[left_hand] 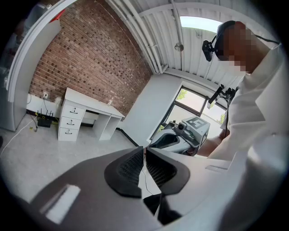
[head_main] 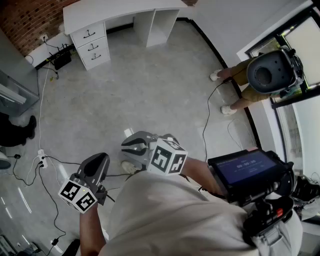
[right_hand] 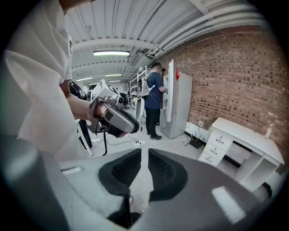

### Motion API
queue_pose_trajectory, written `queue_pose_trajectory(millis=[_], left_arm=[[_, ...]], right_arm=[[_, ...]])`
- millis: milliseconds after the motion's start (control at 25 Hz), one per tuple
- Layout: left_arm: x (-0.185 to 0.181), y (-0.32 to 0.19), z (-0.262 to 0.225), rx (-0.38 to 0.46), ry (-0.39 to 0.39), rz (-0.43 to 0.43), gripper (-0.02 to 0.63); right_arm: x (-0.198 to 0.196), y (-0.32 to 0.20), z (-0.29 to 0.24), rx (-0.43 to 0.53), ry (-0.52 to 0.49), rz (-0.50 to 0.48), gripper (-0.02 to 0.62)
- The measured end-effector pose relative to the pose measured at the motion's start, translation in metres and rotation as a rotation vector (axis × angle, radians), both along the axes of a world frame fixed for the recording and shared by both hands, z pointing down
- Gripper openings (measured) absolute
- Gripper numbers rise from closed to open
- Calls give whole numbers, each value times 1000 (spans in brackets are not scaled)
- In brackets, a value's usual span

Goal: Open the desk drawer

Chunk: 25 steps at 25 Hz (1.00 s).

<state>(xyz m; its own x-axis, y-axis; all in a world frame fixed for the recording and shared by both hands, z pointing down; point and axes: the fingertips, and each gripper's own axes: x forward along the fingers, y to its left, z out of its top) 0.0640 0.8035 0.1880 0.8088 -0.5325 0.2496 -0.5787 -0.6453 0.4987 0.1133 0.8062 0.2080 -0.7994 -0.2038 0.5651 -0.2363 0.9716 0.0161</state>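
- Left gripper: its own view shows your jaw tips meeting, with nothing between them. In the head view it hangs low on the left over the floor.
- Right gripper: the jaws stand a narrow slit apart and hold nothing. The head view puts it just beside the left one, in front of your torso.
- Only the head view shows the screen at your right side and the power strip on the floor.
- Drawers: three are stacked under the left end of the white desk. All sit flush, across the room, well apart from both tools.
- Both gripper views show the brick wall rising behind the desk; the head view catches only a corner of it.
- Only the right gripper view shows a person at a tall white cabinet.
- Only the head view shows another person by the window.
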Motion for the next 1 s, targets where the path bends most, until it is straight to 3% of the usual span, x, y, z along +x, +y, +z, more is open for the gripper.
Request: queue_pose_trajectory(millis=[240, 480, 680, 1000], left_arm=[[18, -8, 0, 8, -33, 19, 21], [70, -82, -15, -26, -50, 9, 21], [79, -127, -24, -23, -35, -1, 14], [73, -217, -18, -12, -101, -39, 3]], right_arm=[[10, -13, 0, 23, -19, -2, 54], [62, -90, -12, -24, -51, 3, 54], [71, -134, -16, -51, -101, 5, 57], [74, -234, 8, -161, -185, 58, 71]])
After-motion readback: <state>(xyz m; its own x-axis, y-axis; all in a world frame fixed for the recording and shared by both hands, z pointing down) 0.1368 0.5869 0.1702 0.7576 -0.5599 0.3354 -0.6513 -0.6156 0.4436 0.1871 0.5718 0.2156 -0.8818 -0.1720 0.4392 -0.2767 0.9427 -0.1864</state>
